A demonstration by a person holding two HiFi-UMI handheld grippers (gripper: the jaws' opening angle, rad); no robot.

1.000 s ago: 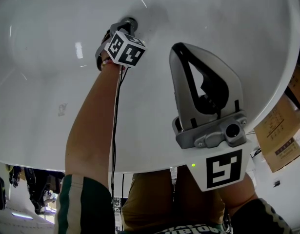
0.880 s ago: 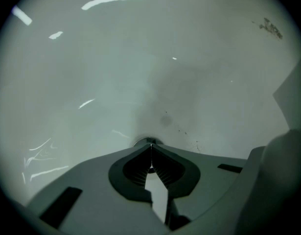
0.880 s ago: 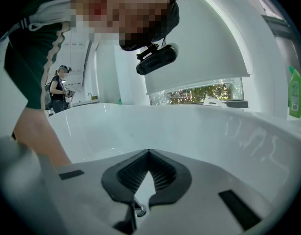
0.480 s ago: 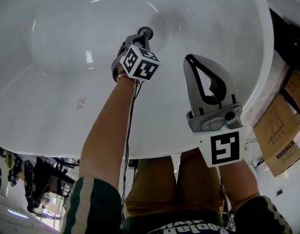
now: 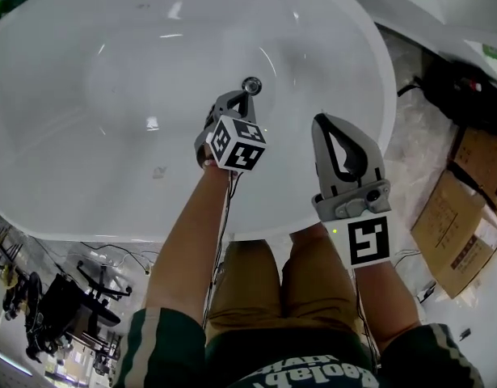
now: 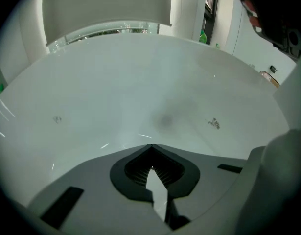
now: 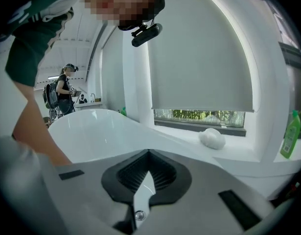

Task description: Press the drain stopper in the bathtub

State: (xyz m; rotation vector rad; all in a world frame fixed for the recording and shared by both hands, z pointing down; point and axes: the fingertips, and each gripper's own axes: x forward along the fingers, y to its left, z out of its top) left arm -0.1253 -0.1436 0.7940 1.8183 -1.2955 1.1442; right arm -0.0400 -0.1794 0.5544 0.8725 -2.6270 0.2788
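Grey left claw (image 5: 245,96) and right claw (image 5: 324,120) with black-white marker cubes (image 5: 236,144), green white-striped sleeves (image 5: 163,346), perhaps tan shorts (image 5: 280,289).

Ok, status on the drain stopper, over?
Left gripper shut, empty, tip beside the drain stopper; contact unclear. Right gripper shut, empty, held aside over the bathtub. Nothing in the way.

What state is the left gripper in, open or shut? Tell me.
Shut: on the left gripper the jaw tips meet, with nothing between them and only the bathtub ahead.
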